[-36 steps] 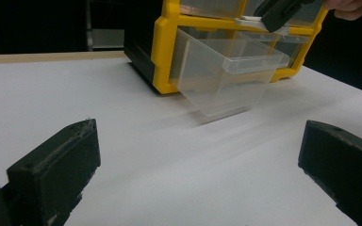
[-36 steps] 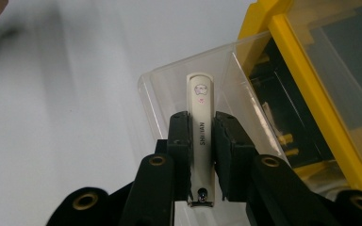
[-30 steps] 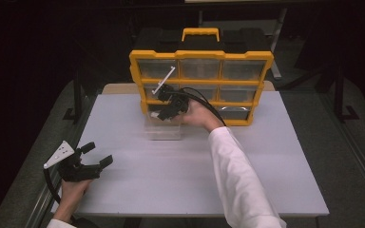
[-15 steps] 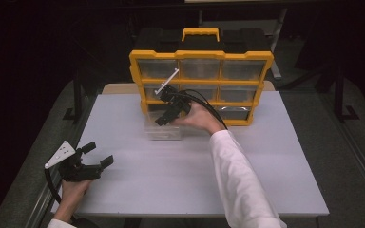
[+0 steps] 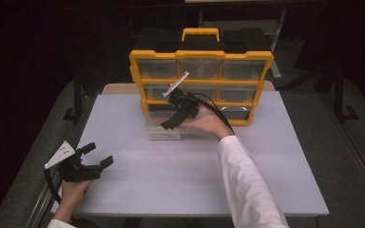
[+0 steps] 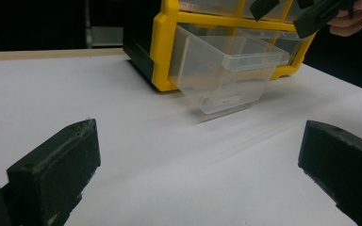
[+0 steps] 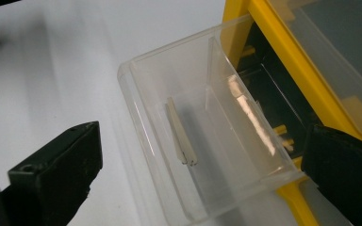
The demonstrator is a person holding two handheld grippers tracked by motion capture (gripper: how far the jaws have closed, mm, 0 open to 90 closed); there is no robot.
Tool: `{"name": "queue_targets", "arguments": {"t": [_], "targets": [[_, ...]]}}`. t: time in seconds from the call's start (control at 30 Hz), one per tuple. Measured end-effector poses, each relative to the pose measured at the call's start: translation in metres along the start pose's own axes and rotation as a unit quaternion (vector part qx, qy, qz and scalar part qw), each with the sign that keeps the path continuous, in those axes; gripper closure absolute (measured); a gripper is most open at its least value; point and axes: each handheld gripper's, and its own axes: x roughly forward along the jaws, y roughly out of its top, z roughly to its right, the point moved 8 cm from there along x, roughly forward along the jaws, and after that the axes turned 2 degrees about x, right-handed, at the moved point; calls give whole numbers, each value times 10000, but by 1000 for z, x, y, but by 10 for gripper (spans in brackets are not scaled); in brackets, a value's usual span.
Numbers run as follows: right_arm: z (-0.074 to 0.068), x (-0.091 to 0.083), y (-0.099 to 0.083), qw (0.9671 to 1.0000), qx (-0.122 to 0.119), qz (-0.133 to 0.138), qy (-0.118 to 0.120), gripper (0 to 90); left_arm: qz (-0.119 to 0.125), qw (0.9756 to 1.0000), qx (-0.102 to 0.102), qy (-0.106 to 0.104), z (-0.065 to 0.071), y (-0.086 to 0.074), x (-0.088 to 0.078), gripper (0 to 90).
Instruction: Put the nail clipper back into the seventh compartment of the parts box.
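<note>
Left gripper (image 5: 94, 157): rests low on the white table (image 5: 275, 152) at its near left corner, jaws spread wide, nothing between them.
Clear drawer (image 5: 164, 124): pulled out of the bottom left slot of the yellow organizer (image 5: 200, 55), front edge tipped down on the table.
Pale sticks (image 7: 181, 139): two, lying together on the drawer floor.
Right gripper (image 5: 177, 114): above the drawer, jaws have just been opening, now spread, nothing between them.

The organizer (image 5: 201, 85)'s lower middle drawers sit hidden behind the right hand-held gripper (image 5: 173, 118); its clear drawers' contents are too dim to tell.
</note>
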Motion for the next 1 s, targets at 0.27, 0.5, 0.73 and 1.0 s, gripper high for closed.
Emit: {"name": "queue_targets", "arguments": {"t": [0.27, 0.5, 0.73, 1.0], "targets": [[0, -9, -10, 10000, 2, 47, 2, 0, -46, 10000, 18, -17, 0, -1, 0, 0], [-1, -17, -17, 9999, 35, 127, 11, 0, -49, 10000, 16, -8, 0, -2, 1, 0], [-1, -22, -27, 9998, 93, 192, 18, 0, -58, 10000, 23, -18, 1, -2, 1, 0], [0, -27, -35, 9996, 147, 237, -9, 0, -86, 10000, 32, -26, 1, -2, 1, 0]]}}
